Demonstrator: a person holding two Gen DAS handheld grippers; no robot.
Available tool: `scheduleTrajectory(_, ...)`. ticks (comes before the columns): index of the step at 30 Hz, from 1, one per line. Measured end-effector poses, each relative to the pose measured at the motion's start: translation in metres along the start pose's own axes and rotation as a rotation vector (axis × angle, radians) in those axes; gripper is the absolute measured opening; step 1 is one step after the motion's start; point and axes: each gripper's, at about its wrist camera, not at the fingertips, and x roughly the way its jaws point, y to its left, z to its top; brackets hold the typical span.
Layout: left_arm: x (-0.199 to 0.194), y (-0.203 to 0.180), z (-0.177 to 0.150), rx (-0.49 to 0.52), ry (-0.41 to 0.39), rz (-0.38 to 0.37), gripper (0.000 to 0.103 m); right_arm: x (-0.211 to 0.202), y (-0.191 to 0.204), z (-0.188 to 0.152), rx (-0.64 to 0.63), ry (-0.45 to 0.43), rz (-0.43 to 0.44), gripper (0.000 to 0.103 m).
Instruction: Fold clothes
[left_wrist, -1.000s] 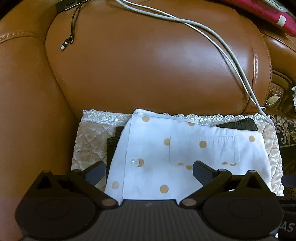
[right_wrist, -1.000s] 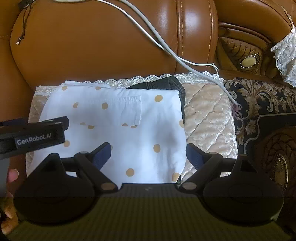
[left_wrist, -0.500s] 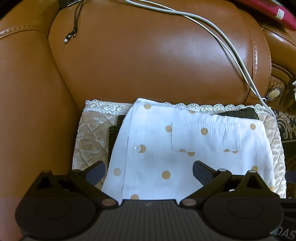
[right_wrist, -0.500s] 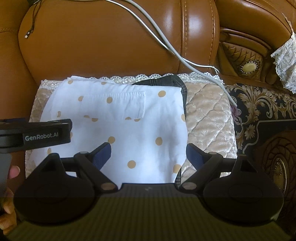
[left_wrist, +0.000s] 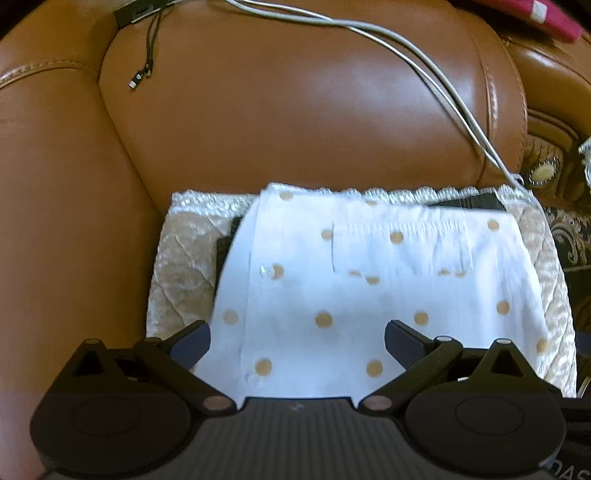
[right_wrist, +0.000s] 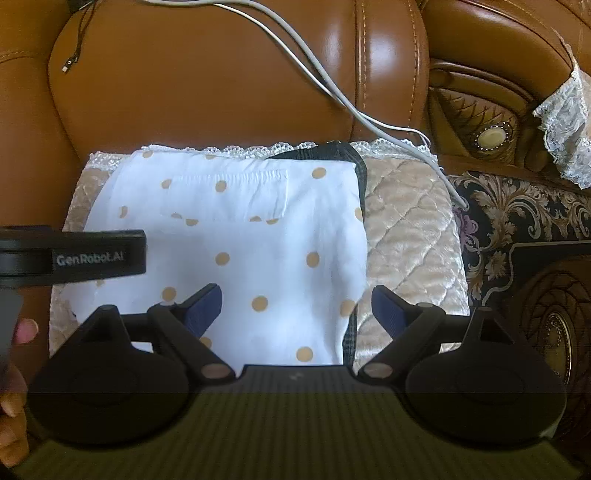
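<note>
Since both claws hang spread and empty above the seat, nothing is gripped right now: left claw (left_wrist: 297, 341) has jaws wide apart over the near hem, right claw (right_wrist: 295, 306) likewise, straddling the shirt's right edge.

White dotted shirt (left_wrist: 369, 295) lies as a flat, compact rectangle on the quilted seat pad (left_wrist: 181, 266), pocket up, button placket down the left side. It sits on top of a dark plaid garment (right_wrist: 347, 153), which peeks out at the back right corner, along the right edge and at the left. Reads as a stack, placed square to the pad, so edges line up. Shirt already lies folded; whether another fold or a new garment follows, can't tell from this.

Edges:
- Far edge of the shirt meets the pad's lace trim, right against the sofa backrest (left_wrist: 295, 110). No room to push further back.
- Left: a strip of bare pad, then the sofa arm (left_wrist: 62, 221) rises steeply. Tight for the left claw.
- Right: a wide strip of bare pad (right_wrist: 406, 229), then the dark ornate cover (right_wrist: 517, 214). Best open room for moving.
- Near hem is under both claws, part hidden by the tool bodies.

Snag risk: white cable (right_wrist: 332, 92) runs down the backrest to the pad's back right corner. Person's hand (right_wrist: 14, 406) shows at the left of the right wrist view.
</note>
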Motion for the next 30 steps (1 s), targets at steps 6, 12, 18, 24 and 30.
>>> scheduleTrajectory(6,-0.004,-0.006,-0.016,0.012,0.004,0.0,0.103,0.0,-0.003,-0.017,-0.008,0.005,0.01,0.095)
scheduleTrajectory(12,-0.01,-0.007,-0.029,0.007,-0.01,0.01,0.103,-0.003,-0.004,-0.03,-0.006,-0.001,0.025,0.095)
scheduleTrajectory(18,-0.017,-0.009,-0.042,0.002,-0.024,0.019,0.103,-0.006,-0.005,-0.045,-0.012,-0.014,0.039,0.095)
scheduleTrajectory(24,-0.023,-0.02,-0.063,0.0,-0.044,0.018,0.103,-0.008,-0.01,-0.061,-0.021,-0.024,0.053,0.095)
scheduleTrajectory(30,-0.031,-0.026,-0.088,-0.031,-0.075,0.01,0.103,-0.012,-0.016,-0.079,-0.052,-0.045,0.083,0.095)
